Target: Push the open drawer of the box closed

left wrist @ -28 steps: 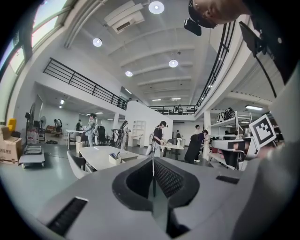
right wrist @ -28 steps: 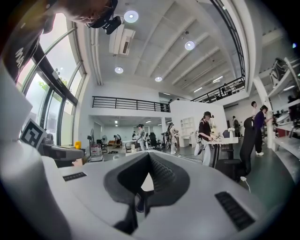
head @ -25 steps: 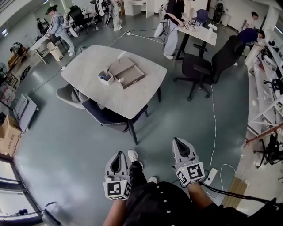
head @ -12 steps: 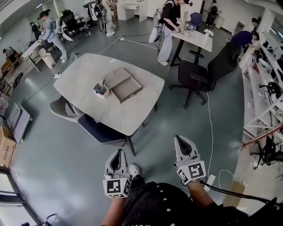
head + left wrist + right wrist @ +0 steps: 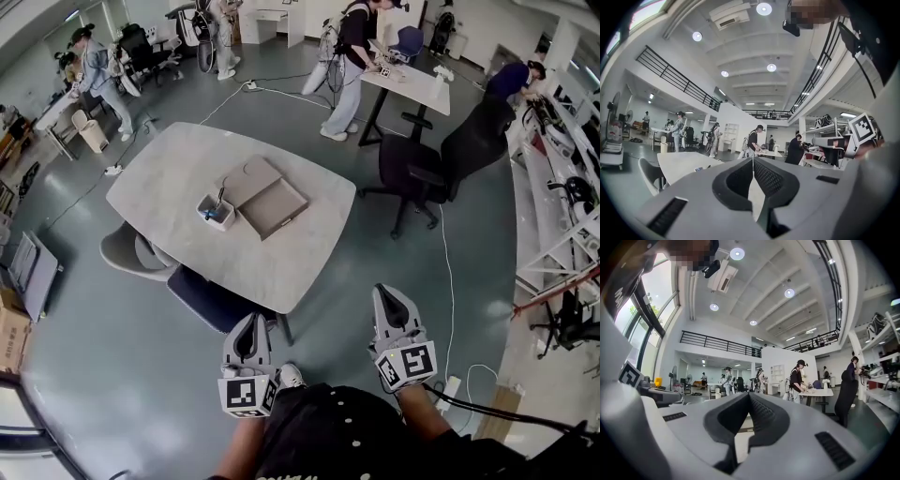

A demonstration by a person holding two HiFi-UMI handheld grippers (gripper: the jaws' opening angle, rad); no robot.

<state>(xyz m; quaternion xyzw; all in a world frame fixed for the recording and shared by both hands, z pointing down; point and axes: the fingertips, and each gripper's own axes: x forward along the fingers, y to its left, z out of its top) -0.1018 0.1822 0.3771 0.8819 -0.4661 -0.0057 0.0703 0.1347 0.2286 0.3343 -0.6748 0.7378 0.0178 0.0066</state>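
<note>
Grey hall floor, pale table [image 5: 169, 178] well ahead of both tools. Left gripper [image 5: 250, 328] and right gripper [image 5: 385, 302] both pinched together, empty. Box [image 5: 247, 177] lies on the tabletop beyond them, drawer [image 5: 273, 208] out. Untouched; approach and push remain.

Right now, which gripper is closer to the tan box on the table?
Left, slightly. The left gripper is just short of the table's near edge, facing the box; the right gripper is farther out to the side.
</note>
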